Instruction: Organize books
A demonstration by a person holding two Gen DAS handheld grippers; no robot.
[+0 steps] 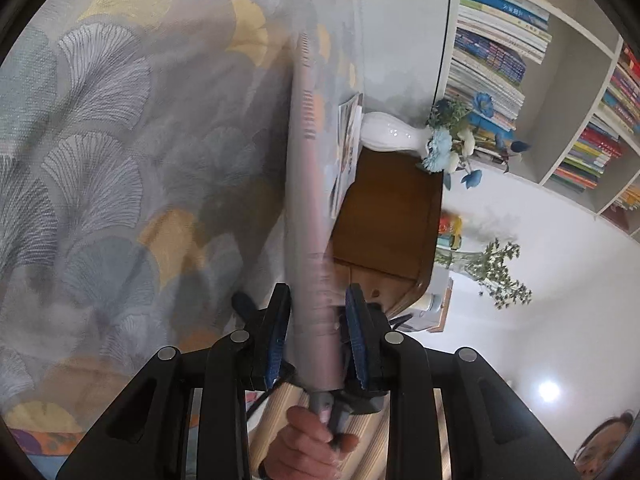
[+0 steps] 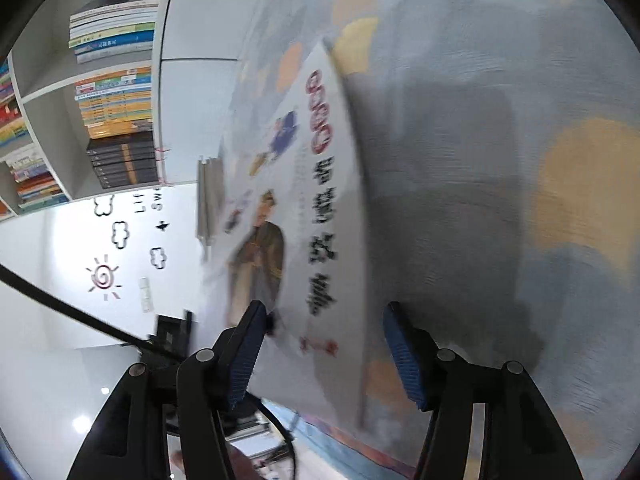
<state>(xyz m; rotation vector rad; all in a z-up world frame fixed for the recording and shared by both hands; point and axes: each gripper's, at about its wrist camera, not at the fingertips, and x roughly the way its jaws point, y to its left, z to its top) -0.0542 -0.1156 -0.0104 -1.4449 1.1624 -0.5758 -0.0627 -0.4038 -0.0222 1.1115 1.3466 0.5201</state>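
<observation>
Left wrist view: left gripper (image 1: 318,336) clenched on a thin book (image 1: 308,208), pads pressing both sides of it. Book seen edge-on, blurred, running from the jaws up across the patterned cloth (image 1: 120,152) w/ fan-leaf print. A 2nd book (image 1: 347,148) lies at the cloth's edge, next to a brown wooden table (image 1: 388,216). White vase (image 1: 390,134) w/ blue flowers at that table's far edge. Bookshelf (image 1: 560,80) full of books beyond. A hand (image 1: 310,436) shows below the jaws.

Right wrist view: right gripper (image 2: 324,354) released, jaws apart, not pressing anything. The white-cover book (image 2: 316,216) w/ red and black lettering sits betw. them over the same cloth (image 2: 500,160), its near edge betw. the pads; very blurred. Bookshelf (image 2: 100,112) at upper left, wall w/ sun and cloud stickers below it.
</observation>
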